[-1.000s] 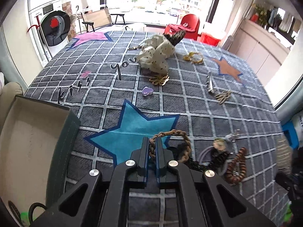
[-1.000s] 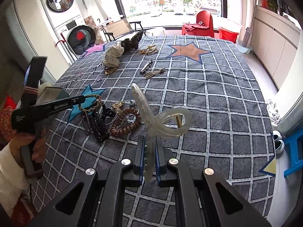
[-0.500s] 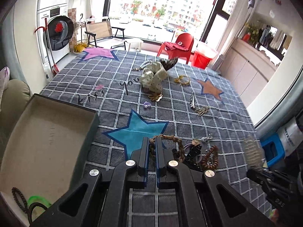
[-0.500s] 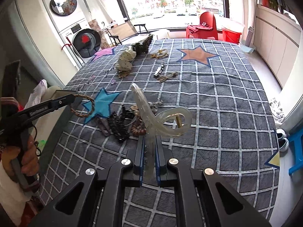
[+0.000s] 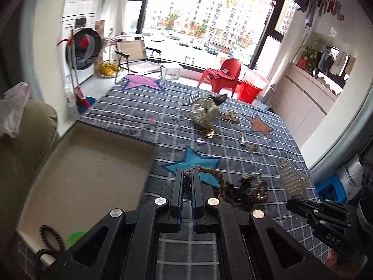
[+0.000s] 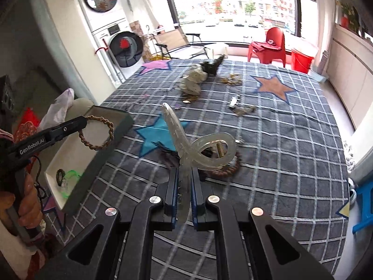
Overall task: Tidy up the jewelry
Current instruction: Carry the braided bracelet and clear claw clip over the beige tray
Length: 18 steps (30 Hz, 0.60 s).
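My left gripper (image 5: 187, 175) is shut on a brown braided bracelet (image 5: 219, 179), lifted off the blanket beside the right wall of an open box (image 5: 81, 175). The right wrist view has that gripper (image 6: 84, 122) with the bracelet (image 6: 96, 135) hanging at the box's rim (image 6: 109, 140). My right gripper (image 6: 185, 175) is shut on a clear hair claw clip (image 6: 205, 149), held above a pile of dark bands and a bead bracelet (image 6: 229, 170). The left wrist view shows the clip (image 5: 291, 179) at the lower right. In the box lie a dark braided band (image 5: 50, 238) and a green piece (image 5: 75, 236).
Farther back on the checked grey blanket (image 5: 139, 107) lie a dotted fabric bow (image 5: 205, 113), gold pieces (image 5: 208, 134), a gold chain (image 5: 232, 116), a silver clip (image 5: 243, 137) and a small purple piece (image 5: 200, 140). A cushion (image 5: 28, 140) lies left of the box.
Both grippers have risen and drifted left, each still holding its item. The left one, with the bracelet, has come up to the box, which now fills more of its view.
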Available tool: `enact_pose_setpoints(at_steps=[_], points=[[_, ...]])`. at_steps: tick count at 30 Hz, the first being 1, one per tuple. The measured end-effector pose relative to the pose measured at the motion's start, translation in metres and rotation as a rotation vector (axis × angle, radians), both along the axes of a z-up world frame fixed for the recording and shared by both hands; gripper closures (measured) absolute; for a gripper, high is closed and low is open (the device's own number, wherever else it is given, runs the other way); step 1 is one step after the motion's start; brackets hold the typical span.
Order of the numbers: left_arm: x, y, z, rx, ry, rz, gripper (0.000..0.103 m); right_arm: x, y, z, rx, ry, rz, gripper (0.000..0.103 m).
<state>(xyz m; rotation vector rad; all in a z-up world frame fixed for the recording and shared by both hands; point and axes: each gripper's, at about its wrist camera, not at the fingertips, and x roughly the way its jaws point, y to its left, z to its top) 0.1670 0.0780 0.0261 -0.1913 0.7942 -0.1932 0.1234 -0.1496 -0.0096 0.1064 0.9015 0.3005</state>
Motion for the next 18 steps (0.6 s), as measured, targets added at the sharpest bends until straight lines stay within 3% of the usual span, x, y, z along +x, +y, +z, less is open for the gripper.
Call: enact_pose_setpoints(at_steps=[9,18], points=[[-0.01,0.067,0.001,0.007,-0.014,0.094,0.096,0.016,0.07,0.011,0.017,0.007,0.106,0.093],[0.001,0.124,-0.017,0.023,0.011,0.163,0.096,0.048,0.149,0.009,0.041,0.044,0.207,0.093]])
